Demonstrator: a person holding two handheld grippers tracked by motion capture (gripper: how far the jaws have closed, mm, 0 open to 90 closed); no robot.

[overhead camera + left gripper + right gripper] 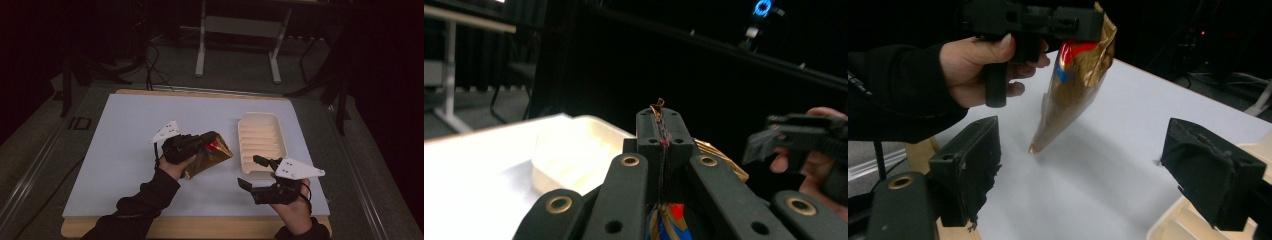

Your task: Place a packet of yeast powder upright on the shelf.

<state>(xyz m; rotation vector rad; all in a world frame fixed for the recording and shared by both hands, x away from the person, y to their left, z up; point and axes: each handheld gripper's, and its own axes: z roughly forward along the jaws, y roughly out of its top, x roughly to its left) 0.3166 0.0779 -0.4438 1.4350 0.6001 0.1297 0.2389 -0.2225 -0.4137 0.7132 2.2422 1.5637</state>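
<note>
The left tool (202, 141) is clamped tight on the top seam of a gold snack bag (211, 156), and the bag hangs off the tabletop (125, 145) — in the right gripper view it dangles slantwise, its bottom corner just above the white surface. In the high view it sits near the middle, at about 9 o'clock from the cream tray (262, 142).

That bag looks light and soft: thin crinkly foil, puffed with air, probably brittle contents, so squeezing the belly would likely crush what is inside. The film is glossy and likely slippery, which makes the flat crimped seam the sensible place to take hold — in the left gripper view the seam (659, 117) is pinched flat between the closed jaws, with a scrap of foil poking out above them.

The right tool (257, 172) waits at about 5 o'clock from the bag, jaws wide apart and nothing between them. A second grip, I'd judge, belongs on the bottom seam or a side edge.
</note>
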